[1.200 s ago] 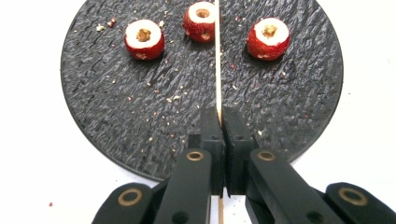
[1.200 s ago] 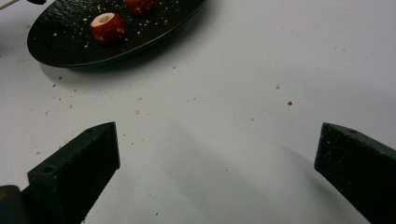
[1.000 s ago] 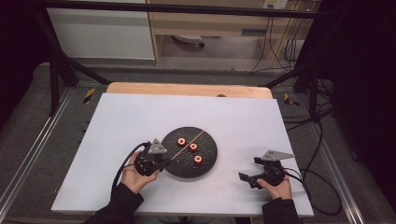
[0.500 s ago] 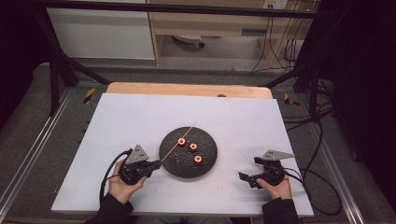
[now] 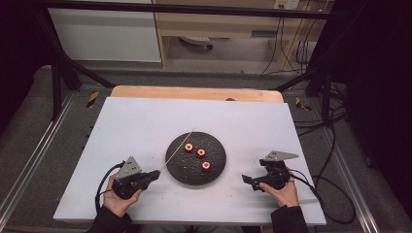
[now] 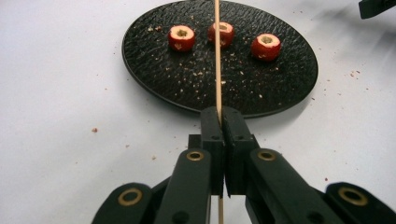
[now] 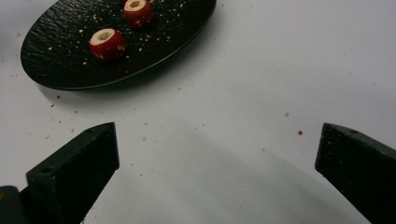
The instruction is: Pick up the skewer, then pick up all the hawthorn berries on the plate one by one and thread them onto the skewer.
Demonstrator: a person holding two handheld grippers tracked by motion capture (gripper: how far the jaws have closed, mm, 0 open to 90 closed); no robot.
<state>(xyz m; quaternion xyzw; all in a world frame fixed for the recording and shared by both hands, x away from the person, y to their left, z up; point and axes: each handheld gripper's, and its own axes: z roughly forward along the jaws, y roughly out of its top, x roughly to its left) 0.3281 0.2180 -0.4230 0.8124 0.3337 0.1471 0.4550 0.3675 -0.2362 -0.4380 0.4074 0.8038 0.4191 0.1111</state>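
Left tongs (image 5: 154, 175): I've got them pressed together, pinching the wooden skewer (image 6: 217, 56) low on its shaft.
Skewer: it slants from my grip out over the black plate (image 5: 218, 170), its tip past the far rim.
Red fruit pieces (image 5: 200, 153): three hollowed ones in a row on the plate, crumbs scattered around them.
Right tongs (image 5: 248, 180): spread wide, holding nothing, low over the white surface (image 5: 145, 121) just right of the plate.
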